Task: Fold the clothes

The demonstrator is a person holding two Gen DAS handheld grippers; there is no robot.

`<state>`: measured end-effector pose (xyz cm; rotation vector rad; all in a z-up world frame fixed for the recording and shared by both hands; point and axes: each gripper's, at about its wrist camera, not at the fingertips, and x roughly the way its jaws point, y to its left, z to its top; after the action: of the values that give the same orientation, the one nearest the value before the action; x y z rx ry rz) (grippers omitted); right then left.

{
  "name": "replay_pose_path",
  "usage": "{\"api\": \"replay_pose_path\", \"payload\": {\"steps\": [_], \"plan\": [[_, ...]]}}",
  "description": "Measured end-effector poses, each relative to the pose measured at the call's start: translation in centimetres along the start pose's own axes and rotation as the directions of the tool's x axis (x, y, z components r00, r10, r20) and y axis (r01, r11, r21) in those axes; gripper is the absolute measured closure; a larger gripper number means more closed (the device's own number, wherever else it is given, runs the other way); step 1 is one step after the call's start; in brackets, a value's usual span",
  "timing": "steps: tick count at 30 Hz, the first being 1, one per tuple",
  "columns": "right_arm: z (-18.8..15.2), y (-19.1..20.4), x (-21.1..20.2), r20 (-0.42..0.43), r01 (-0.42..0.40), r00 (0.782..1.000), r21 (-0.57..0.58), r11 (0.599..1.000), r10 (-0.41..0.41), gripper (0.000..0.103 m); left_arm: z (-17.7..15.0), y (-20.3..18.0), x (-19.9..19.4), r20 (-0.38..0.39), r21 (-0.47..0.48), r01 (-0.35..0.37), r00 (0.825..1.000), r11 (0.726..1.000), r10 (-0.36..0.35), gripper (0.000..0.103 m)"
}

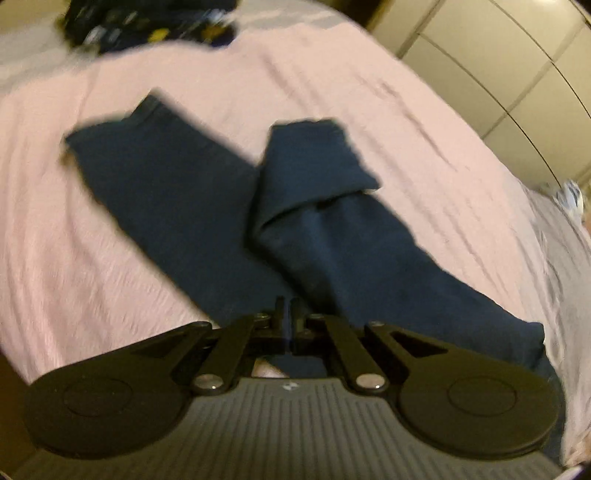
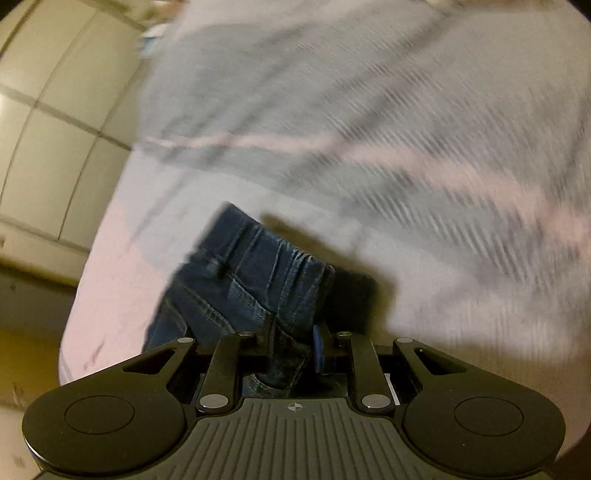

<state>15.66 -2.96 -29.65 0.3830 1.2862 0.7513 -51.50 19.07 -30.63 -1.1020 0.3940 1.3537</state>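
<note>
Dark blue jeans (image 1: 177,192) lie on the pink bedsheet (image 1: 55,221) in the left wrist view, their two legs spread in a V away from me; the right leg's end is folded back on itself. My left gripper (image 1: 286,310) hovers where the legs meet, fingers together. I cannot tell whether any denim is pinched. In the right wrist view my right gripper (image 2: 293,332) is shut on the bunched waistband of the jeans (image 2: 251,280), near a belt loop and pocket seam. That denim stands up a little from the sheet and throws a shadow to the right.
A dark patterned pile of clothes (image 1: 147,22) lies at the far end of the bed. Pale wardrobe doors (image 1: 498,74) stand past the bed's right side, and the wardrobe doors (image 2: 55,110) also show left of the bed edge. The bedsheet (image 2: 443,184) stretches beyond the waistband.
</note>
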Motion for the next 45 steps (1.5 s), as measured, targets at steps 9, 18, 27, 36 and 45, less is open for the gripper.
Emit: {"api": "replay_pose_path", "payload": {"steps": [9, 18, 27, 36, 45], "plan": [[0.2, -0.2, 0.8, -0.035, 0.018, 0.999, 0.034, 0.999, -0.017, 0.083, -0.3, -1.4, 1.4, -0.024, -0.086, 0.098, 0.995, 0.991, -0.101, 0.069], [0.3, -0.4, 0.8, -0.035, 0.006, 0.999, 0.07, 0.998, -0.003, 0.076, 1.3, -0.4, 4.2, 0.007, -0.215, 0.11, 0.994, 0.97, -0.111, 0.086], [0.9, 0.3, -0.9, -0.021, -0.025, 0.999, -0.035, 0.999, 0.024, 0.085, 0.5, -2.2, -1.3, 0.134, 0.003, 0.123, 0.983, 0.992, -0.123, 0.099], [0.3, -0.8, -0.8, -0.032, -0.001, 0.999, -0.043, 0.999, -0.001, 0.086, -1.5, -1.3, 0.1, 0.097, 0.014, 0.053, 0.994, 0.998, -0.055, 0.099], [0.2, 2.3, 0.2, -0.005, 0.222, 0.974, -0.18, 0.958, -0.226, 0.062, -2.5, -2.2, 0.1, 0.093, 0.101, -0.044, 0.995, 0.994, 0.035, 0.09]]}}
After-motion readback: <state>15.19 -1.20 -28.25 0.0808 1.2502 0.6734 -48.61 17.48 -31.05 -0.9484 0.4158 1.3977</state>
